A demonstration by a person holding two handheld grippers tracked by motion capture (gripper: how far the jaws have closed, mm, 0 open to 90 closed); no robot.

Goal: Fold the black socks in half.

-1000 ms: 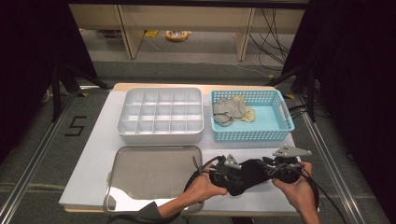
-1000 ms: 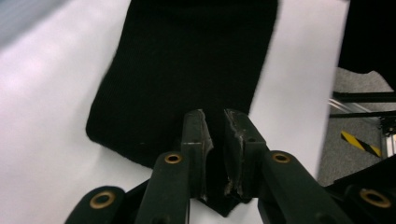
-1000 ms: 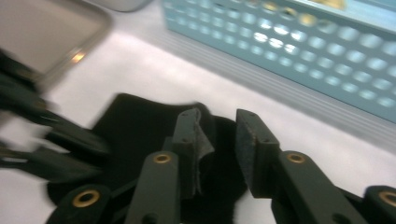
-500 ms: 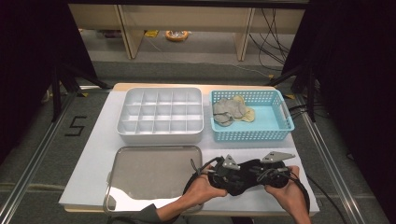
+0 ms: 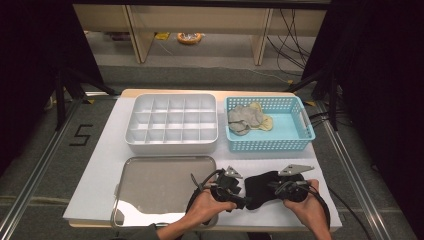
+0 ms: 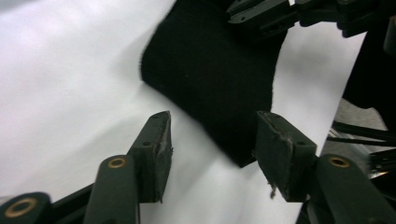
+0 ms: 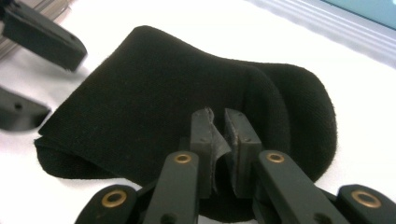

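So on my left I've got the left tool (image 6: 210, 140) with its jaws spread, they've just been opening, and the near corner of the black sock (image 6: 210, 79) sits between them with the pads clear of the fabric. The sock itself lies folded flat on the white worktop (image 5: 100, 175) at the front right, just right of the steel tray (image 5: 165, 185) and in front of the blue basket (image 5: 300, 135). Moving right, the right tool (image 7: 219, 135) has been closing and is pinching a bunched fold at the sock's rounded end, jaws nearly together. My take: keep that right pinch firm and low so the fold doesn't spring open, and back the left tool off straight so a pad doesn't snag the corner and drag the layers apart.
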